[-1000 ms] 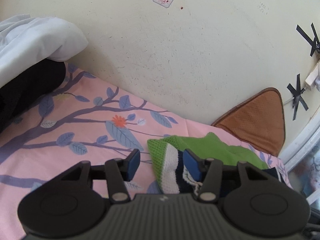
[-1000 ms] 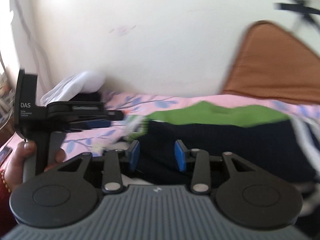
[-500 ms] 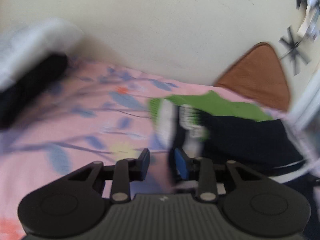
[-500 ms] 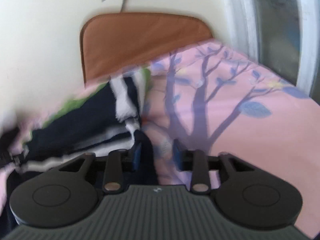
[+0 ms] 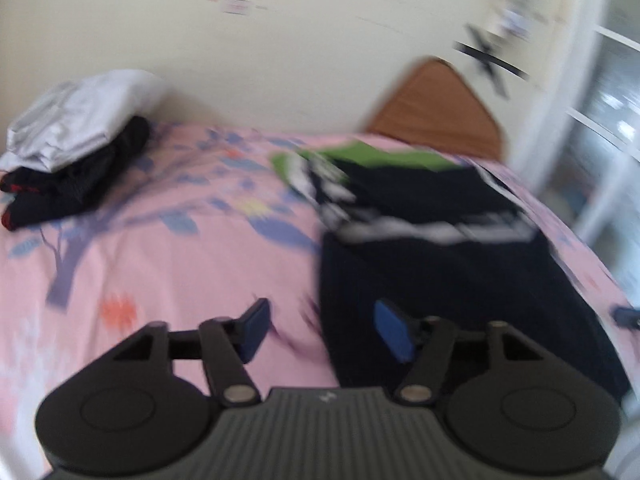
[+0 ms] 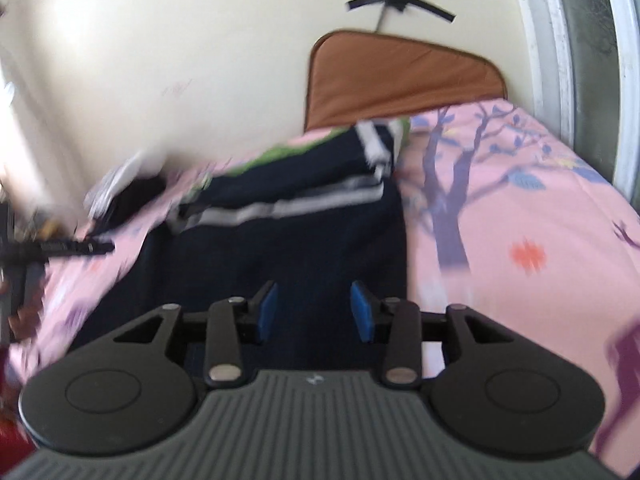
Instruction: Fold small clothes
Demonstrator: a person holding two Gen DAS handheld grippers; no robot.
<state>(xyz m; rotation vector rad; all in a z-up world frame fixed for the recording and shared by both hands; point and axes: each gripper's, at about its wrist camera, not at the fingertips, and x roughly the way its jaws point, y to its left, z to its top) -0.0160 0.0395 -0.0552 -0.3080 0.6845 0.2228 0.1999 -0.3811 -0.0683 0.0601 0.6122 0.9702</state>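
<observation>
A navy sweater (image 5: pixel 448 272) with white stripes and a green top lies flat on the pink tree-print sheet (image 5: pixel 168 264). In the blurred left wrist view my left gripper (image 5: pixel 326 332) hovers over the sweater's near left edge. Its jaws are opening; the edge shows in the gap below, and the pads touch nothing. In the right wrist view my right gripper (image 6: pixel 315 312) hangs over the near part of the sweater (image 6: pixel 288 236). Its jaws are opening a little and the pads press on nothing. The left gripper's tool (image 6: pixel 56 248) shows at the far left.
A pile of white and black clothes (image 5: pixel 72 152) sits at the back left by the wall. A brown cushion (image 5: pixel 436 108) leans on the wall behind the sweater. A window frame (image 6: pixel 580 60) borders the bed's right side. Bare pink sheet (image 6: pixel 520 240) lies to the right of the sweater.
Both grippers have drawn back from the sweater's green far end toward its near end. The left jaws narrowed, then spread wide. The right view swung from the left side toward the window.
</observation>
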